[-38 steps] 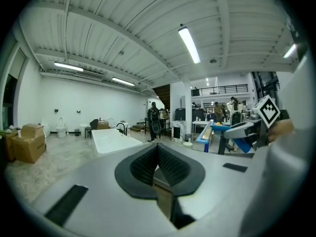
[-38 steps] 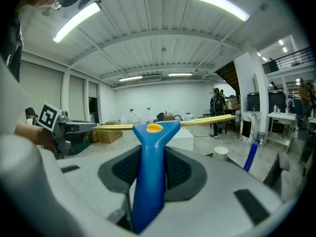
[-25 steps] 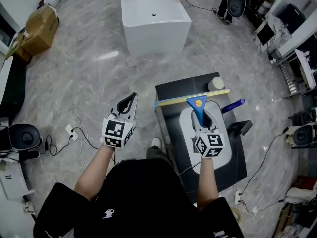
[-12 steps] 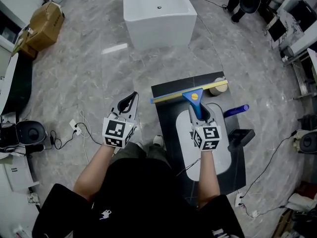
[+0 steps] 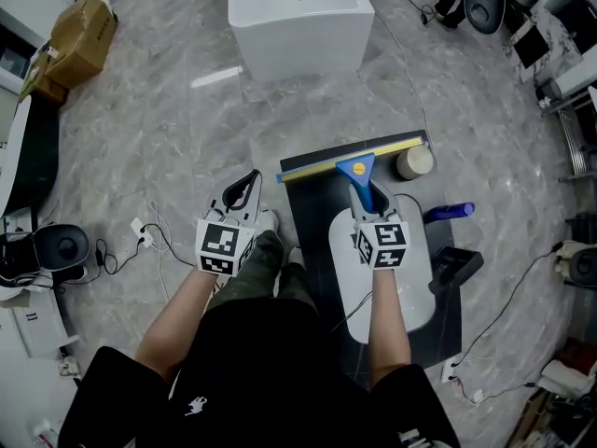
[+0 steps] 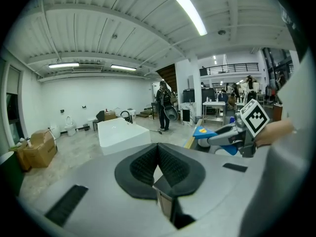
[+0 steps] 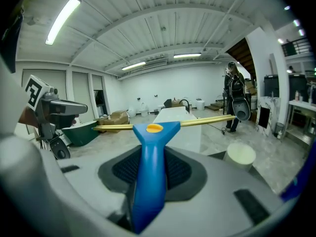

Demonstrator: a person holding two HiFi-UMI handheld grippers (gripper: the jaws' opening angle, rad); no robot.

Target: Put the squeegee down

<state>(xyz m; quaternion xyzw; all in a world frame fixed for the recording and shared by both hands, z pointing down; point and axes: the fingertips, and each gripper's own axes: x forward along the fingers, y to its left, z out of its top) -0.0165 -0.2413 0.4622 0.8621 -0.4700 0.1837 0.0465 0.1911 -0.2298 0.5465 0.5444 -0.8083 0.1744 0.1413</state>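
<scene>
The squeegee (image 5: 358,175) has a blue handle and a long yellow blade. My right gripper (image 5: 367,201) is shut on the handle, which runs up between its pads (image 7: 180,171). The blade lies level across the far end of the black table (image 5: 312,220), a little above it. In the right gripper view the squeegee (image 7: 149,181) stands upright in the jaws with the blade crosswise. My left gripper (image 5: 244,190) hangs over the floor to the left of the table. It is shut and holds nothing, and its pads (image 6: 170,168) meet at the tips.
A white oval basin (image 5: 354,292) is set in the table. A cream cylinder (image 5: 413,162), a blue bottle (image 5: 449,212) and a black object (image 5: 454,267) stand at its right side. A white bathtub (image 5: 298,15) stands beyond, and a cardboard box (image 5: 79,37) at far left. Cables lie on the floor.
Both grippers have sunk and drawn closer to the person. The squeegee, still held, has come lower toward the table's far end.
</scene>
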